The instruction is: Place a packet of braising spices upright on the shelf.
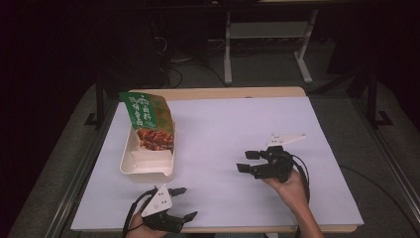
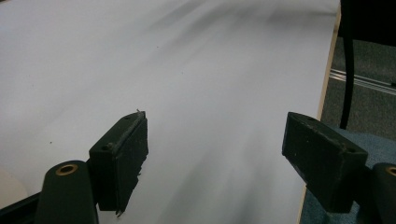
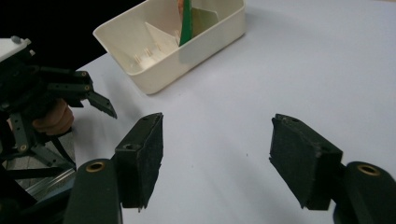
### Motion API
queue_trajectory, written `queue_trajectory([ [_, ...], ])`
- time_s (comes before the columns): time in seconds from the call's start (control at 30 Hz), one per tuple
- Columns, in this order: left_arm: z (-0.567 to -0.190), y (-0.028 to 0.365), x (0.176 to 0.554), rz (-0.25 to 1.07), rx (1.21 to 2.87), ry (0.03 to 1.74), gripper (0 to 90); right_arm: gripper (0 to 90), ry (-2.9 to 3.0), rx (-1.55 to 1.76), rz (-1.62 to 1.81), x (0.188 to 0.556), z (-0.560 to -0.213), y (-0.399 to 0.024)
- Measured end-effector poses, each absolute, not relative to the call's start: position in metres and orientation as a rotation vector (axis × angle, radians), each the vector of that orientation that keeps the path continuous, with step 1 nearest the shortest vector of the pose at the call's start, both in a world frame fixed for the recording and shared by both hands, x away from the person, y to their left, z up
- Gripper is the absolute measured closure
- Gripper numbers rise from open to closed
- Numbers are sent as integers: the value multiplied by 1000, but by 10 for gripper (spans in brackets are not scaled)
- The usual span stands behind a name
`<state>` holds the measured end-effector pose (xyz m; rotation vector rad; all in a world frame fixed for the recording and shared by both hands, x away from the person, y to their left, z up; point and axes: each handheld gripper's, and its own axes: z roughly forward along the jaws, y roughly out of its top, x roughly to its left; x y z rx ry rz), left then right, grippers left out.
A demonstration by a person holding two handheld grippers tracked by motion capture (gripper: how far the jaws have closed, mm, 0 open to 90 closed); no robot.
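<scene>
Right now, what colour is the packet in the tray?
Mostly green, with white writing and a brown food photo; the high view shows the packet best.

A tub sits on the left half of the surface, with a food packet standing in its far end. The left hand-held gripper rests at the near edge, just before the tub; the right hand-held gripper lies well apart to the right.
</scene>
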<state>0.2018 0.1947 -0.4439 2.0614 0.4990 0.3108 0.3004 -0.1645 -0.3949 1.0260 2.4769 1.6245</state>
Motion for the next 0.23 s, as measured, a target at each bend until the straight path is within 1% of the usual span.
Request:
queue_trajectory([
  [0.23, -444, 194, 202, 312, 2060, 501, 221, 300, 2416, 1078, 1635, 275, -419, -182],
])
